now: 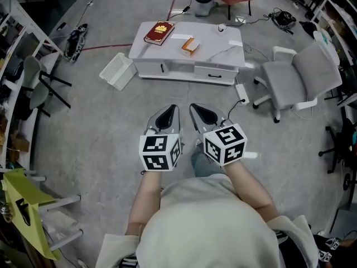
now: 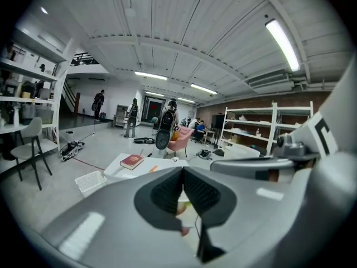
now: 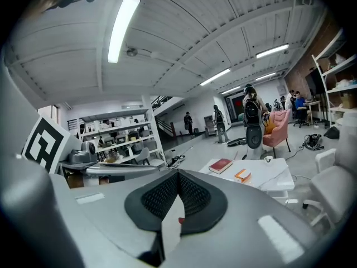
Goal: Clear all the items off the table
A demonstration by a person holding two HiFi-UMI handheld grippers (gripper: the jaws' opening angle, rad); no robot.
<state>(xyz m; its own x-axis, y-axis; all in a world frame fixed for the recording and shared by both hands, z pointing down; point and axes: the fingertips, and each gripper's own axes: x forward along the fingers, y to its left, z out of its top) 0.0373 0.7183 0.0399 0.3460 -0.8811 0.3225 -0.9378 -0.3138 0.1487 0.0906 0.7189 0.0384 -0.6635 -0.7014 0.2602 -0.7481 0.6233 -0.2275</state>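
Nearest the camera, the pale shirt (image 1: 207, 230) of the person is seen from above, with both bare forearms stretched forward over the grey concrete floor (image 1: 100, 149).

Far ahead, well apart from the hands, the low white table with a marbled top and drawers (image 1: 215, 49) is found; every item to be cleared is still on it. Just beside its near left corner, a white perforated plastic basket (image 1: 118, 70) is set on the floor; it is judged a likely place for the cleared things, though this cannot be confirmed.

The left gripper (image 1: 170, 113) and the right gripper (image 1: 197, 113) are held side by side, aimed at the table. Both are clenched, pad against pad, and nothing is pinched between the jaws of either.

On the far left corner of the tabletop a dark red hardback book (image 1: 159, 32) is laid flat. To its right, near the middle, a small orange and white box (image 1: 190, 46) is placed. A small white object (image 1: 222, 27) is seen at the far edge; what it is cannot be told.

The step in hand is judged to be the approach, with no item yet reached. The next move calls for the gap to the table to be closed and the jaws to be released before one item is taken; the box is judged the easier grasp, while the flat book would need to be gripped by an edge.
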